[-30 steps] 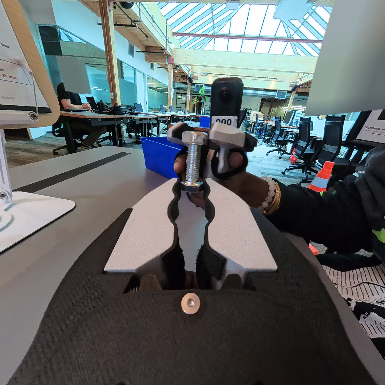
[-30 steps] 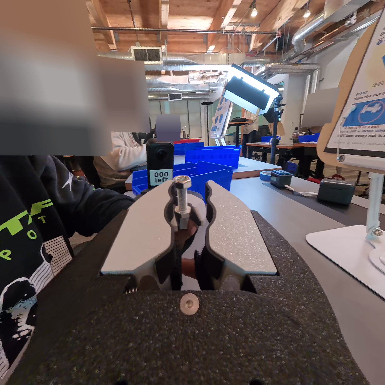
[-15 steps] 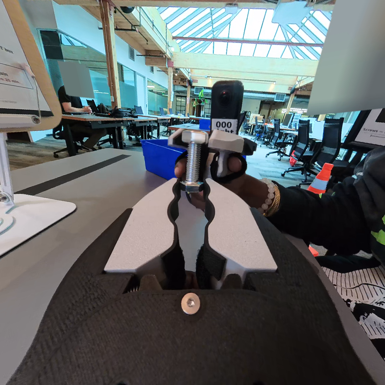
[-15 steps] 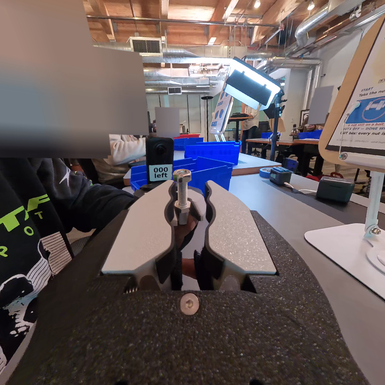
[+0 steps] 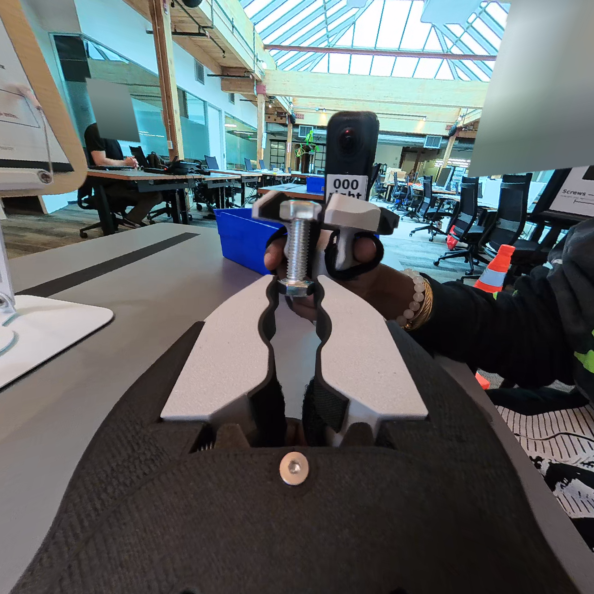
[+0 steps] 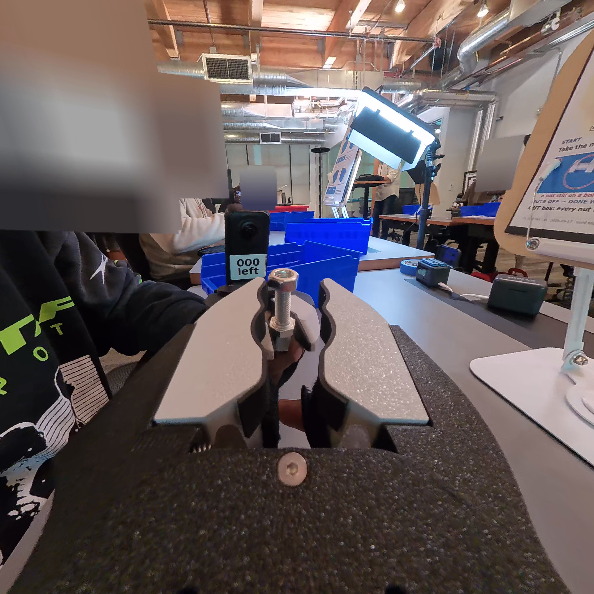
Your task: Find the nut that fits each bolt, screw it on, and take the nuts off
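A silver bolt (image 5: pixel 298 245) is held upright above the grey desk (image 5: pixel 106 321), between the two tools. In the left wrist view its hex head is seen at the top, and a hex nut (image 5: pixel 295 287) is threaded near the lower end of the shank. The nut is clamped between the tips of the left tool (image 5: pixel 295 287), whose grey fingers (image 5: pixel 231 347) are drawn narrow around it. Facing it, the right tool (image 5: pixel 303 210) is seen head on: the bolt head sits in the gap between its tips, but from this view it cannot be told whether the head is truly pinched. In the right wrist view the head is seen at the tips of the right tool (image 6: pixel 291 284), touching the left-hand finger, while a gap is left on the other side; a firm hold cannot be told. A hand (image 5: pixel 369 283) with a beaded bracelet is seen behind the far tool. A blue bin (image 5: pixel 239 241) stands on the desk beyond the bolt, and a white stand base (image 5: pixel 48 334) lies to the left.
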Tool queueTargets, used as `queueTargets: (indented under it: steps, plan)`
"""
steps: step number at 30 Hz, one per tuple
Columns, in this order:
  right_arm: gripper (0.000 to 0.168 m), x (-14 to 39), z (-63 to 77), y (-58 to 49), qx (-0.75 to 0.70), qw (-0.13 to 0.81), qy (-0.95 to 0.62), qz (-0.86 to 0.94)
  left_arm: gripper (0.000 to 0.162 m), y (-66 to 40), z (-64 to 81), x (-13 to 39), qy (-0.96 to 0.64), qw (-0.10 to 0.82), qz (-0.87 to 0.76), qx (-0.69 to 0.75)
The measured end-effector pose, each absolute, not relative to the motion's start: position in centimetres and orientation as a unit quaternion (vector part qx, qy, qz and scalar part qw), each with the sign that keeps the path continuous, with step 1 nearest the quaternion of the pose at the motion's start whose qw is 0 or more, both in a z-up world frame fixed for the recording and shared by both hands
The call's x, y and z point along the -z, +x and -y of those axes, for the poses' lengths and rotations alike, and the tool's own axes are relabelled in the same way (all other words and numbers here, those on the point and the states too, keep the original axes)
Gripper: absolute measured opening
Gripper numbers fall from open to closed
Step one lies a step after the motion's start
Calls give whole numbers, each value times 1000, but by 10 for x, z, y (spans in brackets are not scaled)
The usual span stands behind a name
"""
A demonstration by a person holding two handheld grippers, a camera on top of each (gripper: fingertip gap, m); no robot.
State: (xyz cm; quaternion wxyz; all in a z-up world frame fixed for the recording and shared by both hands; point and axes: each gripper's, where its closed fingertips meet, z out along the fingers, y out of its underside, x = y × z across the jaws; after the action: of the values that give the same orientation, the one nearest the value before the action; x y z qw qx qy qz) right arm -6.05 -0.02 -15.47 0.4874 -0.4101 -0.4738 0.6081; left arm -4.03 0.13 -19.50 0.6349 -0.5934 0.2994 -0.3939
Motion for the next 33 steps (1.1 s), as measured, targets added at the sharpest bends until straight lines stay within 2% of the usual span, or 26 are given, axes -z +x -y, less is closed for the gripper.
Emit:
queueTargets:
  steps: [6,10,13,15,18,24,28,30,33]
  plan:
    - [28,153,-3,-58,-606,493,-411,470,21,-42,-1,193,-590,638,-296,397]
    - [37,152,-4,-54,-599,489,-417,477,21,-42,-6,199,-608,634,-296,376]
    - [33,155,-6,-49,-587,442,-468,492,21,-46,-16,213,-640,632,-302,315]
    - [36,163,-4,-48,-560,392,-512,520,21,-48,-21,221,-659,627,-304,282]
    - [38,172,-5,-47,-490,368,-552,566,21,-48,-24,230,-674,619,-322,242]
    - [40,190,-13,-49,-413,323,-573,630,21,-43,-19,228,-663,620,-335,252]
    - [30,191,-9,-53,-405,307,-559,655,21,-42,-18,228,-662,618,-337,257]
    - [19,191,-6,-54,-403,310,-543,668,21,-41,-17,229,-662,615,-340,258]
    - [18,187,-3,-53,-394,339,-512,684,21,-38,-14,225,-656,612,-340,283]
